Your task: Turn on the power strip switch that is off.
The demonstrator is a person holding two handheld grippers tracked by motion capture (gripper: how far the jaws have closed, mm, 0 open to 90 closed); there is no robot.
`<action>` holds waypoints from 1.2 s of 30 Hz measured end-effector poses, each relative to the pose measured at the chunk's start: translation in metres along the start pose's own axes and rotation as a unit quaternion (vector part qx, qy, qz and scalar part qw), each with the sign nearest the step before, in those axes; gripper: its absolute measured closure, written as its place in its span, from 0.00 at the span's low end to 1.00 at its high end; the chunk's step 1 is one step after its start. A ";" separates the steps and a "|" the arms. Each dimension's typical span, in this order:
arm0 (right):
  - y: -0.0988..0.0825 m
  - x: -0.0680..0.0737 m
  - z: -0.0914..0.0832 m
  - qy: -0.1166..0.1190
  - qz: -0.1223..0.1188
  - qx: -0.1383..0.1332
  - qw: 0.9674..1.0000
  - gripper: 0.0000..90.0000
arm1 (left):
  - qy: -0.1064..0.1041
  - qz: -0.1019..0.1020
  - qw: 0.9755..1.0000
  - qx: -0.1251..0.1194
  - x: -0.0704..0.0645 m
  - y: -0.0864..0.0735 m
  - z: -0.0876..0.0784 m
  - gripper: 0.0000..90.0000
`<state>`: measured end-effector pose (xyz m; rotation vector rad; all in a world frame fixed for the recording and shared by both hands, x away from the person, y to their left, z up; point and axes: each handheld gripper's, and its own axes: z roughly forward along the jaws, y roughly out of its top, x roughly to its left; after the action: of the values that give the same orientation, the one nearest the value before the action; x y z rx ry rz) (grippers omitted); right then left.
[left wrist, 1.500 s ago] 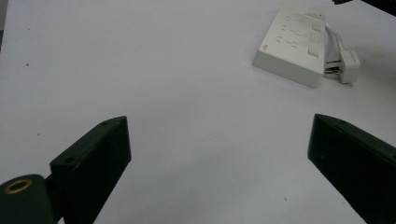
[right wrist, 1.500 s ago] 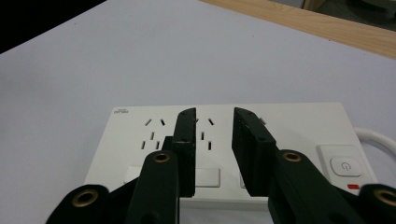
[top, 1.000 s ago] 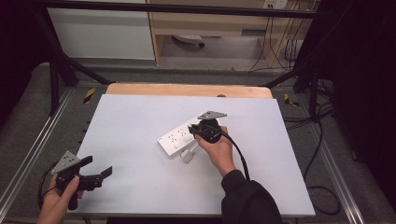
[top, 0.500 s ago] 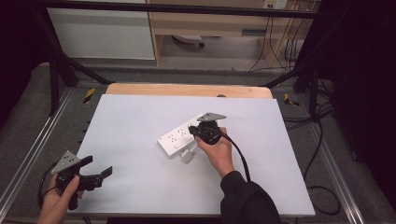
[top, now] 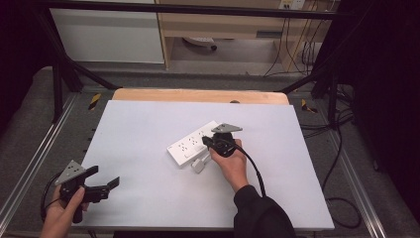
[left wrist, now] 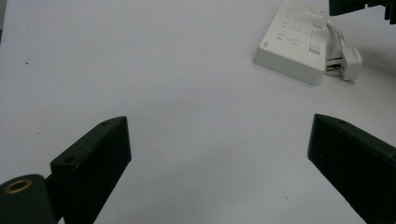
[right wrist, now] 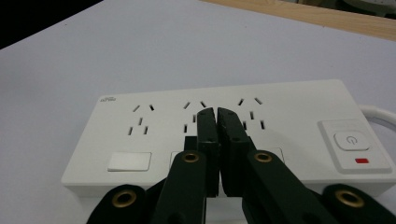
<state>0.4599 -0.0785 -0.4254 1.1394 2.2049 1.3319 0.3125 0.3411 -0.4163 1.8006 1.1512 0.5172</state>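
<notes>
Right gripper view: closed hand-held gripper (right wrist: 218,112) hovers over power strip (right wrist: 299,109).

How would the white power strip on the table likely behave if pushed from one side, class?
The power strip looks like a rigid plastic block lying flat, so it would probably slide, not tip or roll. On the smooth table it may pivot. Its cable and plug would likely drag behind.

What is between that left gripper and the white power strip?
Nothing visible. Bare white table lies between the open left gripper and the power strip. The right gripper, jaws just closed and empty, is over the strip's sockets.
</notes>
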 end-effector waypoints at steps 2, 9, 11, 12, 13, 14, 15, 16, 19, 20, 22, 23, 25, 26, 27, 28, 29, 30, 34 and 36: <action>-0.001 0.000 0.001 -0.001 -0.001 -0.001 1.000 0.99 | 0.000 -0.001 1.000 0.000 0.000 0.000 0.000 0.07; -0.003 0.001 0.003 -0.001 -0.004 0.000 1.000 0.99 | -0.001 0.000 1.000 0.000 0.000 0.000 0.000 0.07; -0.004 0.002 0.003 -0.002 -0.007 0.001 1.000 0.99 | -0.001 -0.001 1.000 0.000 0.000 0.000 0.000 0.07; -0.005 0.002 0.004 -0.001 -0.006 0.001 1.000 0.99 | 0.000 0.000 1.000 0.001 0.000 0.000 0.000 0.07; -0.005 0.002 0.005 0.000 -0.004 0.004 1.000 0.99 | 0.000 0.000 1.000 0.001 0.000 0.000 0.000 0.07; -0.006 0.002 0.006 0.001 -0.004 0.005 1.000 0.99 | -0.001 0.000 1.000 0.001 0.000 0.000 0.000 0.07; -0.006 0.002 0.006 0.002 -0.004 0.006 1.000 0.98 | -0.001 0.001 1.000 0.000 0.000 0.000 0.000 0.07; -0.007 0.003 0.007 0.001 -0.004 0.007 1.000 0.98 | -0.001 -0.001 1.000 0.000 0.000 0.000 0.000 0.07; -0.008 0.003 0.010 0.000 -0.004 0.009 1.000 0.98 | -0.001 0.000 1.000 0.000 0.000 0.000 0.000 0.07; -0.008 0.003 0.010 0.000 -0.004 0.009 1.000 0.98 | -0.001 0.000 1.000 0.000 0.000 0.000 0.000 0.07; -0.008 0.002 0.013 -0.002 -0.005 0.012 1.000 0.98 | -0.002 0.000 1.000 -0.001 0.000 0.000 0.000 0.07; -0.008 0.002 0.014 -0.002 -0.003 0.013 1.000 0.98 | -0.001 0.000 1.000 -0.001 0.000 0.000 0.000 0.07; -0.009 0.001 0.015 -0.003 -0.001 0.012 1.000 0.98 | -0.001 0.000 1.000 -0.001 0.000 0.000 0.000 0.07; -0.009 0.001 0.016 -0.003 0.000 0.012 1.000 0.98 | -0.001 0.000 1.000 -0.001 0.000 0.000 0.000 0.07; -0.009 0.001 0.016 -0.004 0.002 0.013 1.000 0.98 | -0.001 0.000 1.000 -0.001 0.000 0.000 0.000 0.07; -0.009 0.001 0.016 -0.004 0.002 0.013 1.000 0.98 | -0.001 0.000 1.000 -0.001 0.000 0.000 0.000 0.07; -0.010 0.000 0.017 -0.005 0.001 0.014 1.000 0.99 | -0.001 0.000 1.000 -0.001 0.000 0.000 0.000 0.07; -0.010 0.000 0.017 -0.004 0.000 0.014 1.000 0.99 | -0.001 0.000 1.000 -0.001 0.000 0.000 0.000 0.07; -0.010 0.000 0.018 -0.002 0.000 0.015 1.000 1.00 | -0.002 0.000 1.000 -0.001 0.000 0.000 0.000 0.07; -0.011 0.001 0.018 -0.001 -0.002 0.014 1.000 1.00 | -0.003 0.001 1.000 0.000 0.000 0.000 0.000 0.07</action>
<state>0.4655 -0.0697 -0.4434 1.1460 2.2286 1.3019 0.3126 0.3411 -0.4164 1.8020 1.1445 0.5139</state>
